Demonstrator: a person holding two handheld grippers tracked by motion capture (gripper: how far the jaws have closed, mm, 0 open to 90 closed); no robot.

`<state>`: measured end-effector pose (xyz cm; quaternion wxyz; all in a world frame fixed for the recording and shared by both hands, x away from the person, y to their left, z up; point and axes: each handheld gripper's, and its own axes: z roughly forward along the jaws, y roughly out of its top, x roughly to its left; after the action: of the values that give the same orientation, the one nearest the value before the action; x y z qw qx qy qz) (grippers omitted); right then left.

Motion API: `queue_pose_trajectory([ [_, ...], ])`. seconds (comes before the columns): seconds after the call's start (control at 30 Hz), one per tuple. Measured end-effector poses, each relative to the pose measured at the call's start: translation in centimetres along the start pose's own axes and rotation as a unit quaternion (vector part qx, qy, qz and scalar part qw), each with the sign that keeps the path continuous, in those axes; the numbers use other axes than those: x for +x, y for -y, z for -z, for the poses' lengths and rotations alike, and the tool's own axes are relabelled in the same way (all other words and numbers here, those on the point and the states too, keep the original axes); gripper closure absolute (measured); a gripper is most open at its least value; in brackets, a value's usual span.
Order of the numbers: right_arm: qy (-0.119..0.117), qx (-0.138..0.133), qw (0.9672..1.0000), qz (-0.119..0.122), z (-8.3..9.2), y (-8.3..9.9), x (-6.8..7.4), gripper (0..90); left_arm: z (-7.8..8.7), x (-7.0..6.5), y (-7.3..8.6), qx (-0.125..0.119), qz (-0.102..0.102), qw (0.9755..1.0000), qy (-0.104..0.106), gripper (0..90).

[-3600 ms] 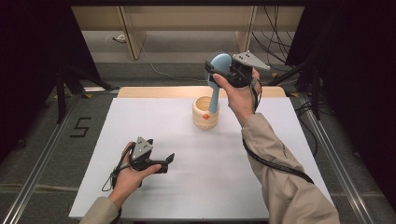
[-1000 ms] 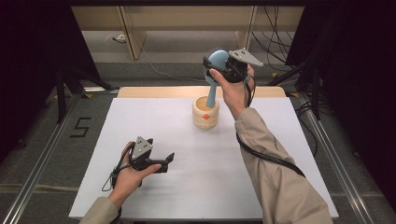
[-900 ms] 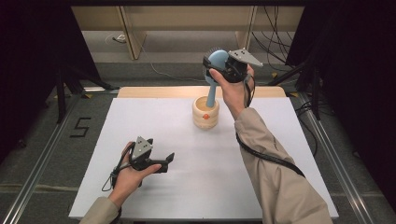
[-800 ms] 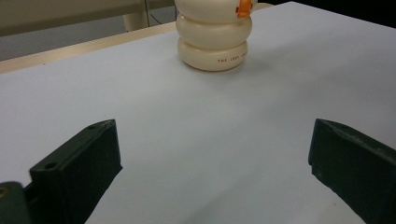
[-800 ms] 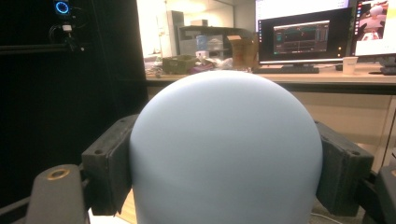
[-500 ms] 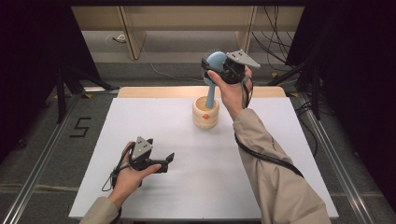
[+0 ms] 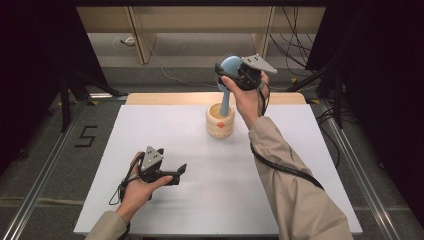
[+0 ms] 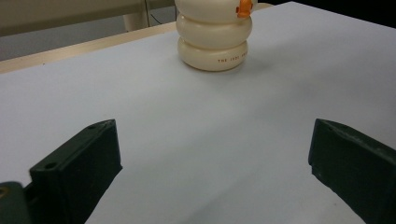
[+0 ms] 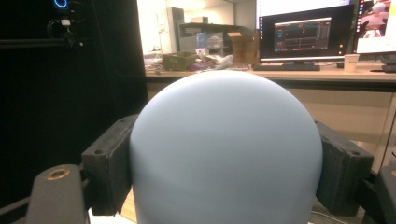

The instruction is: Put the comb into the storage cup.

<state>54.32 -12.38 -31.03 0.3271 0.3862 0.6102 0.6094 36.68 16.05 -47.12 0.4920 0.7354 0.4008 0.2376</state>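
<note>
Blue and round, the brush (image 7: 228,75) has its domed head clamped between the jaws of the right gripper (image 7: 235,75), which a hand holds up above the holder (image 7: 220,121). In the right gripper view the dome (image 9: 226,149) sits squeezed between the two black pads (image 9: 108,163), one pressed on each side of it. The brush's blue stem runs down from the head at a slight tilt, and its lower end stands inside the mouth of the holder; whether it touches the bottom there cannot be told.

Cream and ribbed in three rounded rings, the holder stands upright on the white mat (image 7: 300,165), with a small orange mark on its front. In the left gripper view the holder (image 8: 214,39) shows the same orange mark near its top and a line of small print on its lowest ring, too small to read.

Well apart from the holder, nearer the person, the left gripper (image 7: 175,172) rests low over the mat in the left hand (image 7: 137,187). Its jaws stand wide apart with nothing between them, and they point toward the holder across bare mat. A beige sleeve (image 7: 295,195) covers the right forearm that reaches up past the holder's right side.
</note>
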Motion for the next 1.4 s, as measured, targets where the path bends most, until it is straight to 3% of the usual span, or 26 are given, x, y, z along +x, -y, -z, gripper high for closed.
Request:
queue_pose_trajectory([
  [1.4,0.002,-0.008,0.9999,0.014,-1.0,1.2,0.1,20.7,0.0,0.1,0.0,0.0,0.001,1.0,0.0,1.8],
])
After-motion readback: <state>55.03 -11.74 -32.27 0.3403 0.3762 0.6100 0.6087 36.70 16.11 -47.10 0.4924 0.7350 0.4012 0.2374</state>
